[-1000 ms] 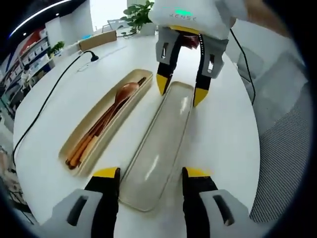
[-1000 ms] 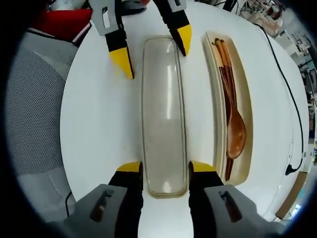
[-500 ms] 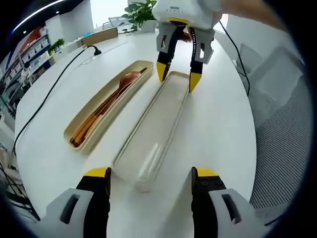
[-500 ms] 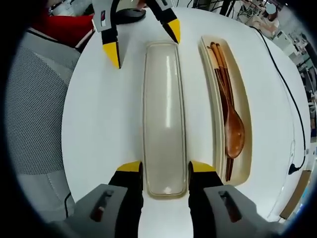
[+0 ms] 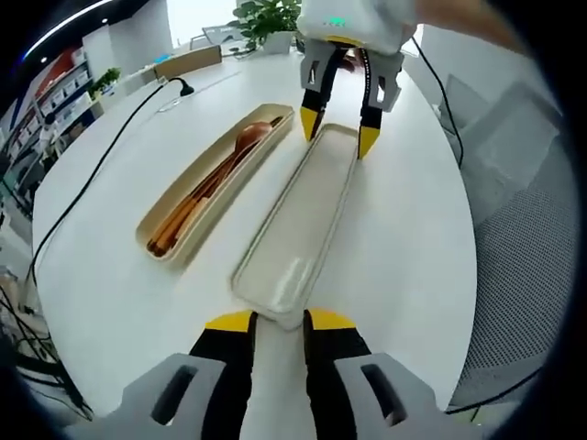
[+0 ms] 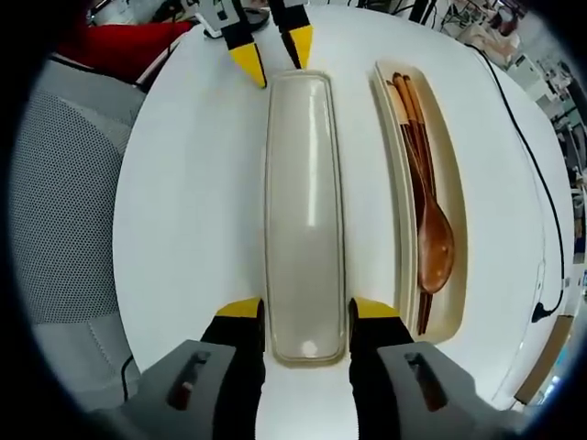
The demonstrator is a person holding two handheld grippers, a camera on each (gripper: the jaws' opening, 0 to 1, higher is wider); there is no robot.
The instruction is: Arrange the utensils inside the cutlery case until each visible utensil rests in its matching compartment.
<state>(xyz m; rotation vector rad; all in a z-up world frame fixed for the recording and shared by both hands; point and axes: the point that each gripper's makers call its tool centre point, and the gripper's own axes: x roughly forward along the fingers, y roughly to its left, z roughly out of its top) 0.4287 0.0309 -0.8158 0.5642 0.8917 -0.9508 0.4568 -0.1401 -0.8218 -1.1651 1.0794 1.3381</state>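
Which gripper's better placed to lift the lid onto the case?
Right, probably. The right gripper straddles the lid end, jaws wide at both sides. The left gripper sits nearly closed at the opposite end.

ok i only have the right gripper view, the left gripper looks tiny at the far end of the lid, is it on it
Observer: In the left gripper view the left gripper has its jaws close together, with the rounded end of the lid just between the tips. I cannot tell whether they touch it.
Operator: and my own gripper from that side
Observer: The right gripper straddles the lid's other end, one tip on each side.
Operator: anything behind it
Observer: A potted plant stands beyond it.
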